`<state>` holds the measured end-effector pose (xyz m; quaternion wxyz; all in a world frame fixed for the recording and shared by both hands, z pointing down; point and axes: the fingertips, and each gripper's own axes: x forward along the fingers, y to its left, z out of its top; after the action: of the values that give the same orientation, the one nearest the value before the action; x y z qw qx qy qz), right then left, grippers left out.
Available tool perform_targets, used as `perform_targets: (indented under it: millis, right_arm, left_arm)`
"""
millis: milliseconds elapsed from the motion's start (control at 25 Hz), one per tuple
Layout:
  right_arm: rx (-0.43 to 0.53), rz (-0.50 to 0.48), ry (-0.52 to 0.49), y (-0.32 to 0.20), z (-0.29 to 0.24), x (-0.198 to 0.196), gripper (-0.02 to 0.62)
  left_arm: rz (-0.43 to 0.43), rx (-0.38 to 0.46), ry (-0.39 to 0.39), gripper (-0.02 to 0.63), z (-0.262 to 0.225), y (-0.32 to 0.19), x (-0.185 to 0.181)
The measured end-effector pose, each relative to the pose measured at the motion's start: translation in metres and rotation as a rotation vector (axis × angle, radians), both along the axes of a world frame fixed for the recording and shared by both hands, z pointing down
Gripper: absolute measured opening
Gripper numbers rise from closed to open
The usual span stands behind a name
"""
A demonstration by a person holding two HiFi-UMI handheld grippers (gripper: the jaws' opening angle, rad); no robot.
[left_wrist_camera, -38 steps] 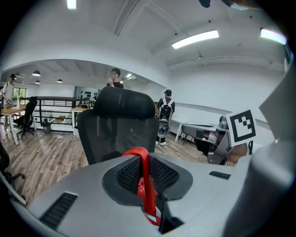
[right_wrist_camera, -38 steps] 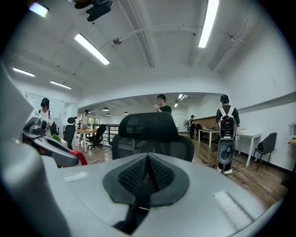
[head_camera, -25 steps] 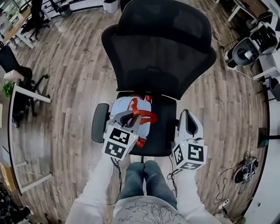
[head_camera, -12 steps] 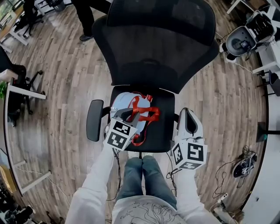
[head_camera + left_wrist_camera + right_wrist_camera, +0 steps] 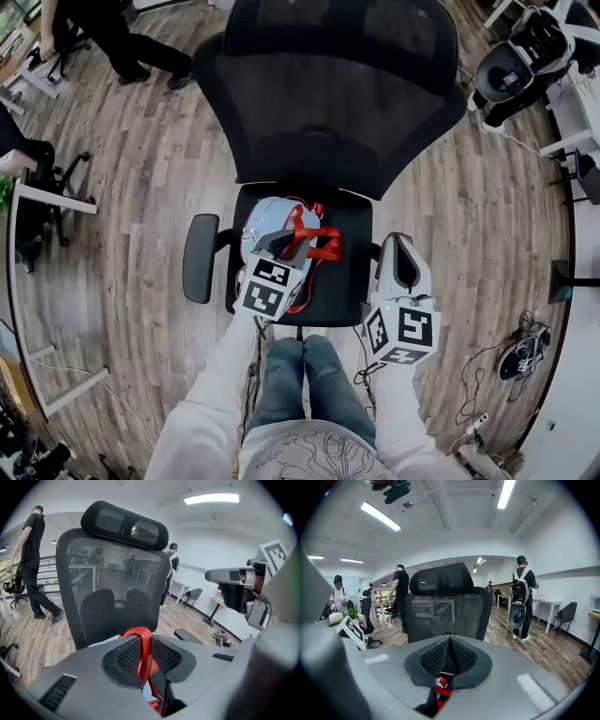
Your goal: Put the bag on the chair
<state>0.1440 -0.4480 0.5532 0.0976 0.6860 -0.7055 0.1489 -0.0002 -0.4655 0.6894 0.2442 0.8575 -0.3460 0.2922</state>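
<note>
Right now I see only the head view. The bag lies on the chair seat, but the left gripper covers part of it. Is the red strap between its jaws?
Observer: Yes. In the left gripper view the red strap runs between the jaws of the left gripper, and those jaws are opening.
Operator: And the right gripper, does it hold something?
Observer: No. The right gripper has its jaws together with nothing between them.

Wood-plank floor (image 5: 141,187), white desks (image 5: 56,202) at the sides, strip lights (image 5: 379,516) overhead.
</note>
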Motion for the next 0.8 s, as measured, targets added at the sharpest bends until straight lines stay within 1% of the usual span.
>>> perform_targets:
  millis: [80,240,320,440,560,640,760,800]
  right_arm:
    - [0.009,0.007,0.003,0.001,-0.004,0.002,0.009]
    - [0.025,0.013,0.01,0.002,-0.016,0.0,0.009]
    - [0.037,0.006,0.008,0.005,-0.023,-0.002,0.009]
    - [0.062,-0.01,0.007,0.01,-0.038,-0.004,0.009]
    - [0.092,-0.021,0.002,0.014,-0.054,-0.007,0.009]
    - [0.115,-0.029,-0.005,0.017,-0.066,-0.01,0.009]
    - [0.153,-0.048,-0.011,0.021,-0.085,-0.015,0.009]
    - [0.166,-0.054,-0.012,0.023,-0.092,-0.016,0.009]
  left_arm:
    - [0.004,0.015,0.009,0.059,-0.002,0.004,0.003]
    - [0.01,0.042,0.044,0.118,-0.015,0.012,0.006]
    - [-0.001,0.051,0.055,0.129,-0.024,0.017,0.005]
    - [-0.033,0.087,0.091,0.13,-0.051,0.023,0.004]
    - [-0.076,0.155,0.153,0.129,-0.094,0.025,0.001]
    - [-0.109,0.217,0.189,0.118,-0.128,0.025,-0.003]
    - [-0.158,0.325,0.235,0.036,-0.18,0.027,-0.009]
    - [-0.171,0.362,0.243,0.031,-0.196,0.028,-0.011]
